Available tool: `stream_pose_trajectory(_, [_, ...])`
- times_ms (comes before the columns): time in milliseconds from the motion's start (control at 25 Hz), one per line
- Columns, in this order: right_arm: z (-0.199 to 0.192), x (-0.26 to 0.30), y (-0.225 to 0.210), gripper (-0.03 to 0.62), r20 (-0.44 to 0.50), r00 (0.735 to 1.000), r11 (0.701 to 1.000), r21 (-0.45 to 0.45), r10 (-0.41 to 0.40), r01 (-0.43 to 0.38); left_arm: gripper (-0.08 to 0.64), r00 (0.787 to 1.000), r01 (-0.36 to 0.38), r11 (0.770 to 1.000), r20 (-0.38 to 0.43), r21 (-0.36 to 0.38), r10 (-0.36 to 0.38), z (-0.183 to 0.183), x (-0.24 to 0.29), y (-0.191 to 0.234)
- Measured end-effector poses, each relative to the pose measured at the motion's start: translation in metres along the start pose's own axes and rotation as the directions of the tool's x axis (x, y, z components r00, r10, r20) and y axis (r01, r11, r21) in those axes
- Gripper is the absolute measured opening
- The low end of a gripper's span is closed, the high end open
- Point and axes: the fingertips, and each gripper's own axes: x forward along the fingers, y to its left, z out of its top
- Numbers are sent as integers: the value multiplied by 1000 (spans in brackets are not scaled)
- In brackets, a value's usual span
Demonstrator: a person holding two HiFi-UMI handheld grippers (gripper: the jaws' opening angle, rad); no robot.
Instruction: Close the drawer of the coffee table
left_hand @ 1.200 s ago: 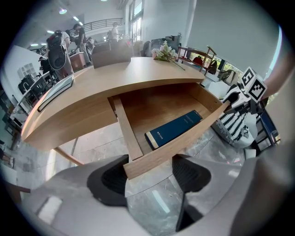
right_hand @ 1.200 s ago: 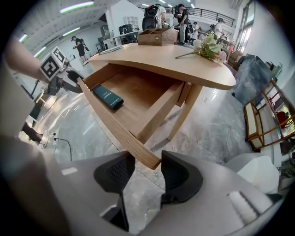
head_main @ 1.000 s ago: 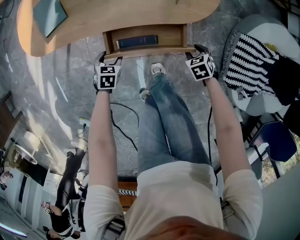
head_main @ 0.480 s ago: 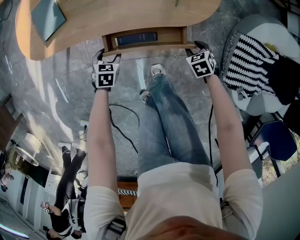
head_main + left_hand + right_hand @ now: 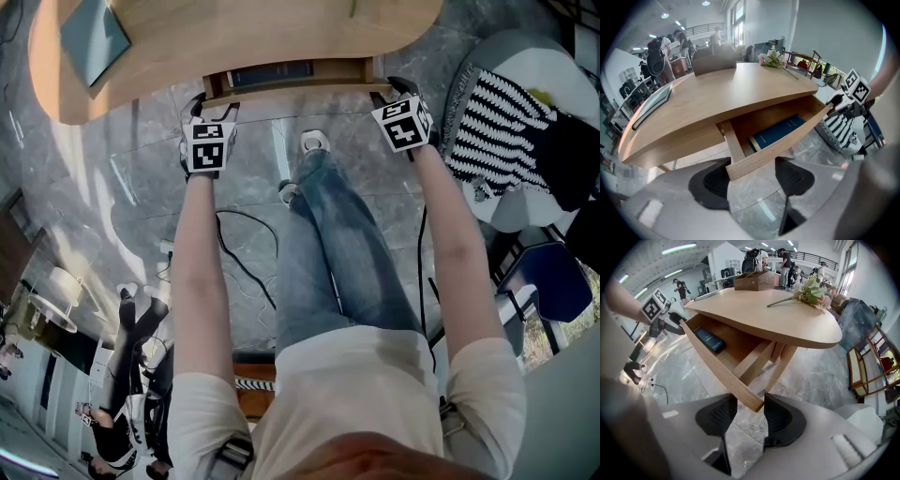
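The drawer (image 5: 291,84) sits under the table's (image 5: 281,28) near edge and is now almost in. A second ago a wide strip of its inside showed beyond the table's edge; now only a thin strip does, with the spine of the navy book (image 5: 272,73) barely clear of the top. Closing is nearly done, I judge, and a short further push should seat the front flush. The left gripper (image 5: 214,105) is at the left end of the drawer front, below the table's edge. Its jaws stand well apart, the front's corner between them against one pad with a gap to the other, so it presses, not grips. The right gripper (image 5: 389,94) is at the front's right end, its jaws narrowed until the board's end seems to touch both pads. The book's spine carries pale lettering, too small to read. The only other print is the black-and-white square markers on the grippers' cubes. Flowers (image 5: 808,289) lie on the table's top.
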Motion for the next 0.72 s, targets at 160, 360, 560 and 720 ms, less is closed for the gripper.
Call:
stream_pose_trajectory(160, [6, 2, -5, 179, 5, 1000, 1000, -1, -1, 1, 298, 1000, 0, 1000, 4, -3, 0, 6, 2, 3])
stream_pose_trajectory(360, [13, 4, -10, 179, 10, 1000, 1000, 7, -3, 3, 298, 1000, -3, 1000, 8, -6, 3, 14, 5, 8])
stream_pose_trajectory(560, [22, 7, -17, 181, 14, 1000, 1000, 5, -11, 11, 299, 1000, -6, 1000, 17, -11, 6, 21, 9, 13])
stream_pose_trajectory(720, [28, 8, -23, 181, 19, 1000, 1000, 9, -16, 15, 299, 1000, -7, 1000, 18, -13, 7, 30, 11, 15])
